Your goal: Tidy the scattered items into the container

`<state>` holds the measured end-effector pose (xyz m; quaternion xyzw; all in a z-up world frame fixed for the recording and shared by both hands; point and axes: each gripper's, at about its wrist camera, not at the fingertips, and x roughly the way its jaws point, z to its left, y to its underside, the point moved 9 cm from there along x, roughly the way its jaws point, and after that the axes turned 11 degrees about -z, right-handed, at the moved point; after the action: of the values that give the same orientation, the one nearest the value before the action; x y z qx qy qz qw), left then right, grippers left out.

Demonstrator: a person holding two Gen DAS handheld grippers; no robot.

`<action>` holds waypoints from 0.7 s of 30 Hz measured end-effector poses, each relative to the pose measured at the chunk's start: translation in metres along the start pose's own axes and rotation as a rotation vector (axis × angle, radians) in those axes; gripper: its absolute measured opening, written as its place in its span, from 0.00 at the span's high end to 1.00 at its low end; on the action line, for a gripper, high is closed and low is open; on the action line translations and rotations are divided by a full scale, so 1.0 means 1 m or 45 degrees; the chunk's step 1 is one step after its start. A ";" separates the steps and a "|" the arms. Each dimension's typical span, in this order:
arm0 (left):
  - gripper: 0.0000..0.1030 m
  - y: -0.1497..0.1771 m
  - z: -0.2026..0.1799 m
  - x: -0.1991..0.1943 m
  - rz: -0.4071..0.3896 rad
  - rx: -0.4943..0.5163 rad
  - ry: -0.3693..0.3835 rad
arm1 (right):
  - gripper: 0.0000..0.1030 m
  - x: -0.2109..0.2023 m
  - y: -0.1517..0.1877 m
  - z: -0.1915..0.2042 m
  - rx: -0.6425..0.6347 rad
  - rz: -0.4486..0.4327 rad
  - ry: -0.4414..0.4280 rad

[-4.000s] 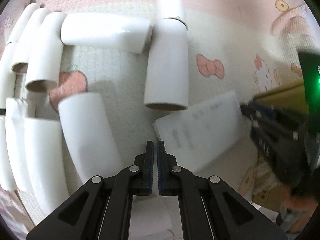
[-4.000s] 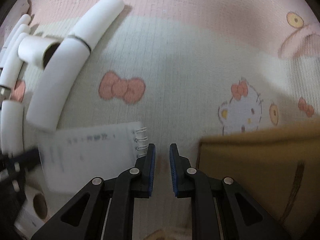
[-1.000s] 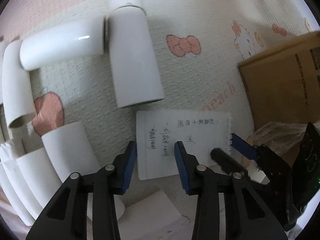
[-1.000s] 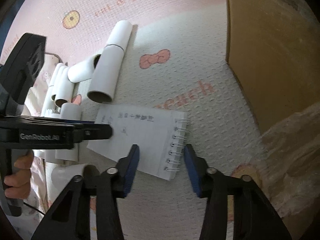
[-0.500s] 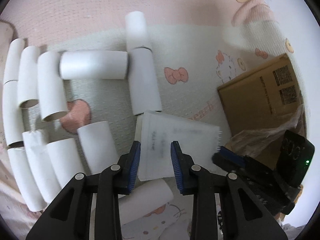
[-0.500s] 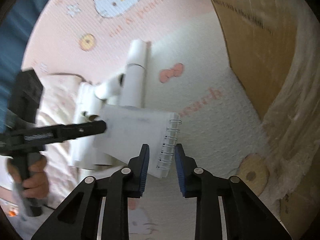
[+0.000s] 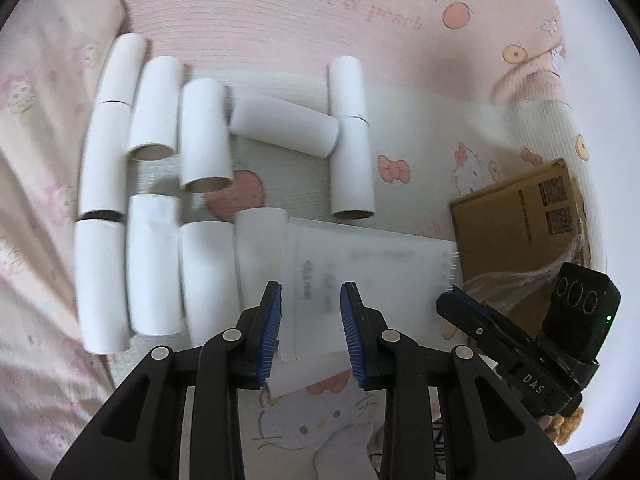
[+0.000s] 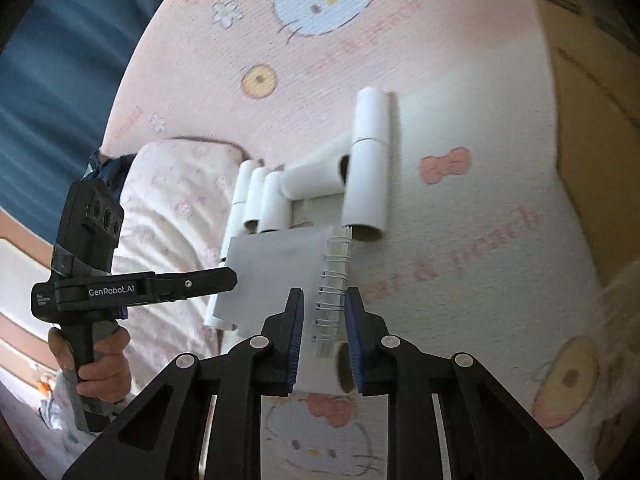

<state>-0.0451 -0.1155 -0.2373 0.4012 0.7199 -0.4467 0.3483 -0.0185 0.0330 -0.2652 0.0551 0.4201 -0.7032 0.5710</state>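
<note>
Left tool (image 7: 311,308): my jaws gape, gripping nothing.
Notepad (image 8: 280,264): lifted off the mat, tubes (image 7: 156,208) at 10 o'clock; light, floppy.
Right tool (image 8: 323,330): just been closing; I pinch the stiff spiral edge.
Box (image 7: 516,216): 2 o'clock.

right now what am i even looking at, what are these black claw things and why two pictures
Each black claw is a hand-held two-finger gripper with a camera looking along its fingers, so one picture comes from each hand. The right gripper has just been closing and clamps the wire spine of a spiral notepad, lifted off a pink cartoon-print mat. The left gripper is open over the notepad's other side, gripping nothing. White cardboard tubes lie scattered on the mat. A cardboard box, probably the container, sits to the right.
</note>
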 end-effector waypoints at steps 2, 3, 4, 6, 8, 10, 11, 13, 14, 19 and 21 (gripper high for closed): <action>0.68 -0.002 0.000 -0.005 -0.017 -0.011 0.009 | 0.82 -0.002 -0.003 0.007 0.008 -0.011 -0.026; 0.68 -0.003 -0.001 -0.008 -0.023 -0.020 0.019 | 0.82 -0.005 -0.005 0.010 0.004 -0.023 -0.038; 0.68 -0.004 -0.001 -0.012 -0.032 -0.029 0.031 | 0.82 -0.007 -0.007 0.013 0.002 -0.031 -0.048; 0.68 -0.009 -0.003 -0.022 -0.060 -0.039 0.041 | 0.83 -0.010 -0.012 0.018 -0.002 -0.040 -0.061; 0.68 -0.014 -0.004 -0.034 -0.101 -0.039 0.034 | 0.83 -0.011 -0.016 0.024 -0.017 -0.042 -0.070; 0.68 -0.022 -0.003 -0.049 -0.151 -0.035 0.027 | 0.83 -0.012 -0.020 0.033 -0.054 -0.050 -0.082; 0.68 -0.025 -0.002 -0.056 -0.174 -0.029 0.023 | 0.83 -0.013 -0.022 0.040 -0.073 -0.055 -0.095; 0.68 -0.034 0.001 -0.073 -0.230 -0.023 -0.003 | 0.83 -0.013 -0.025 0.051 -0.090 -0.056 -0.136; 0.68 -0.038 0.004 -0.082 -0.257 -0.030 -0.012 | 0.83 -0.012 -0.027 0.057 -0.092 -0.051 -0.162; 0.68 -0.048 0.020 -0.114 -0.354 -0.047 -0.072 | 0.83 0.000 -0.031 0.086 -0.117 -0.014 -0.261; 0.68 -0.050 0.028 -0.126 -0.385 -0.061 -0.113 | 0.83 0.006 -0.032 0.099 -0.132 0.007 -0.298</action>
<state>-0.0309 -0.1891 -0.1208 0.2595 0.7665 -0.4940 0.3180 -0.0073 -0.0365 -0.1881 -0.0557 0.3862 -0.6807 0.6201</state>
